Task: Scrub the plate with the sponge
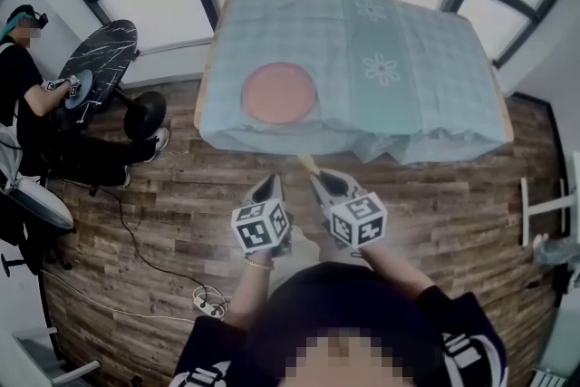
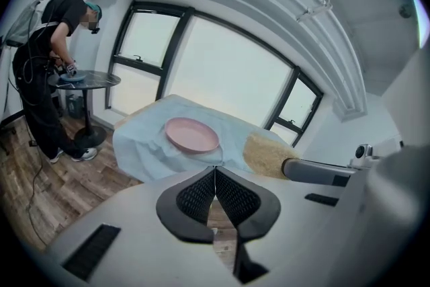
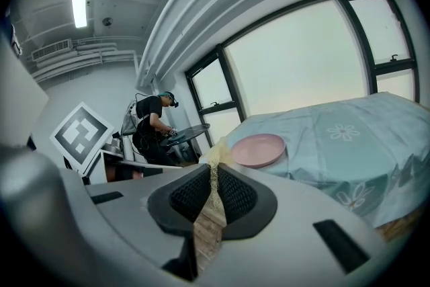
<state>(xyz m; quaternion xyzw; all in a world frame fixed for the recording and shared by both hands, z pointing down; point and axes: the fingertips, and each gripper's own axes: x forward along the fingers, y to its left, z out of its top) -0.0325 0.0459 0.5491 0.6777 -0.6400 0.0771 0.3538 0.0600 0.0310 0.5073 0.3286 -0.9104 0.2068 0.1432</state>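
Note:
A round pink plate [image 1: 279,92] lies on the near left part of a table under a light blue cloth [image 1: 408,32]. Both grippers hang over the wooden floor just short of the table's front edge. My left gripper [image 1: 269,182] is shut with nothing between its pads [image 2: 215,170]. My right gripper [image 1: 319,178] is shut on a thin, yellowish sponge [image 1: 306,163], which sticks out past its tips [image 3: 213,168]. The left gripper view shows the plate [image 2: 192,134] ahead and the sponge [image 2: 267,154] to its right. In the right gripper view the plate [image 3: 258,149] lies beyond the sponge [image 3: 216,151].
A person [image 1: 27,95] works at a small round black table [image 1: 100,59] at the left. A power strip [image 1: 210,304] and cable lie on the floor at the lower left. Something white [image 1: 544,208] stands at the right. Windows line the far wall.

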